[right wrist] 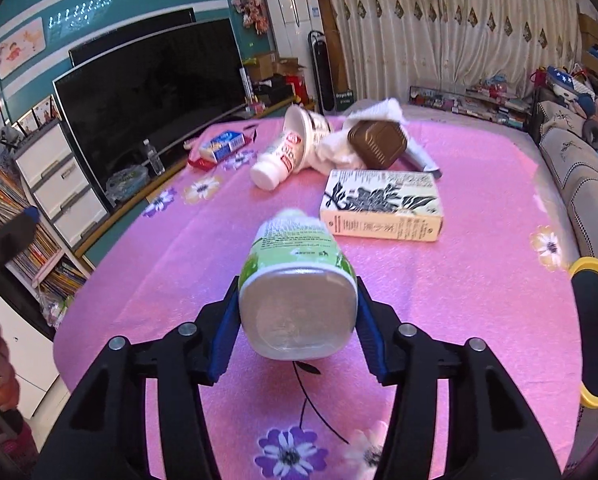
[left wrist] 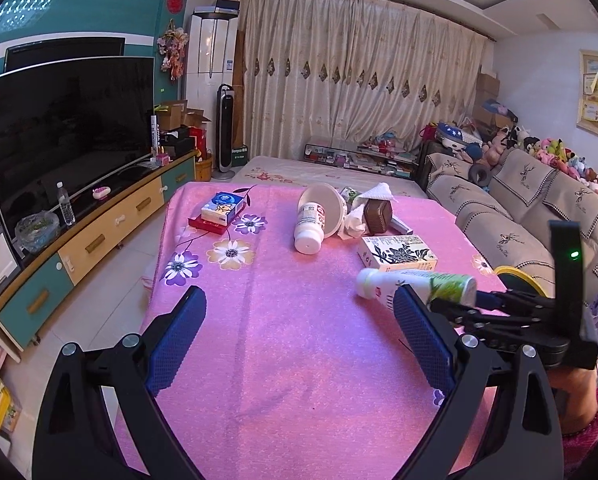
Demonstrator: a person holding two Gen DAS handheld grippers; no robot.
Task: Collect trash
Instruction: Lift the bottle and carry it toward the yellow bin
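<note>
Right gripper (right wrist: 297, 320) pinching one green-and-white labelled plastic bottle (right wrist: 295, 276); left gripper (left wrist: 299, 344) spread, nothing between its blue pads

Bottle lies base-first between the right fingers (right wrist: 223, 332), both pads pressed on its sides near the bottom, cap end pointing away, over the pink floral tablecloth (right wrist: 459, 280). Ahead of the bottle's cap, counted: one cream printed carton box (right wrist: 383, 206) just right of it; beyond that one white capped bottle (right wrist: 277, 160) lying in one tipped white paper cup (right wrist: 309, 128); one brown ribbed plastic tub (right wrist: 377, 144) against crumpled white tissue (right wrist: 379, 110); one blue tissue pack (right wrist: 222, 145) far left. One yellow-rimmed black bin (right wrist: 593, 320) to the right of the right fingers, off the table edge
</note>
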